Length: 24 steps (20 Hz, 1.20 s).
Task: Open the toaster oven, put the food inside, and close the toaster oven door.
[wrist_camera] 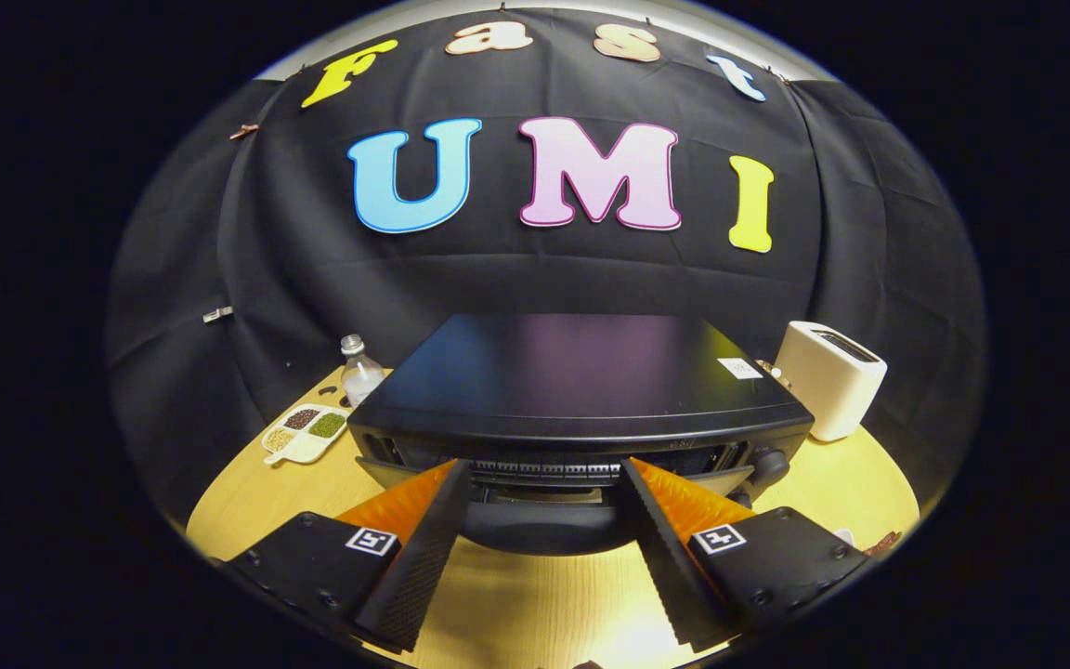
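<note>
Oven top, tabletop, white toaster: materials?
Oven top: likely black painted metal, semi-gloss; it mirrors faint colour from the wall. Table: pale wood or laminate, grain lines visible, slight sheen. Toaster: matte white, plastic or coated metal, can't tell. Gripper open, fingers either side of the oven's partly open door.

Black toaster oven, white toaster, pale wood table, clear bottle w/ white cap.
</note>
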Tool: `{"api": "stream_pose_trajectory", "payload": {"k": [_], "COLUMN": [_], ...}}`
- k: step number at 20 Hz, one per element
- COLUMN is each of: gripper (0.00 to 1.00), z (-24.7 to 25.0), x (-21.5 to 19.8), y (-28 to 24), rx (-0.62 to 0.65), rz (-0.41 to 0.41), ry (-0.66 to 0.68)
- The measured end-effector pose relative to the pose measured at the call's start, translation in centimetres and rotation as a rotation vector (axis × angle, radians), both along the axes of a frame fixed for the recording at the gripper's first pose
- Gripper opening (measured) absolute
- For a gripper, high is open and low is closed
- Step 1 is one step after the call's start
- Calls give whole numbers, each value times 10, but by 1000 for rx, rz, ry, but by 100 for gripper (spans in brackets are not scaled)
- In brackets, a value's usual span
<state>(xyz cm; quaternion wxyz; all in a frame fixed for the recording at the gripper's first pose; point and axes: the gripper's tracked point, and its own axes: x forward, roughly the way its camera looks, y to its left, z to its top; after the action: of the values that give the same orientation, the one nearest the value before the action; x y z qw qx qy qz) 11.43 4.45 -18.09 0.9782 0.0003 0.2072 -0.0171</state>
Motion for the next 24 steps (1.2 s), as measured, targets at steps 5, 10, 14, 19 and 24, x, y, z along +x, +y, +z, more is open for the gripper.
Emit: {"api": "stream_pose_trajectory", "payload": {"k": [5,10,14,19,24], "gripper": [99,99,99,98,98], "z": [-10,-30,-48,-78,-110], "x": [-30,-64,-86,-109,-119], "y": [2,5,7,6,5], "rx": [6,0,-14,52,70], "rz": [12,48,104,108,115], "ry": [4,54,78,176,268]}}
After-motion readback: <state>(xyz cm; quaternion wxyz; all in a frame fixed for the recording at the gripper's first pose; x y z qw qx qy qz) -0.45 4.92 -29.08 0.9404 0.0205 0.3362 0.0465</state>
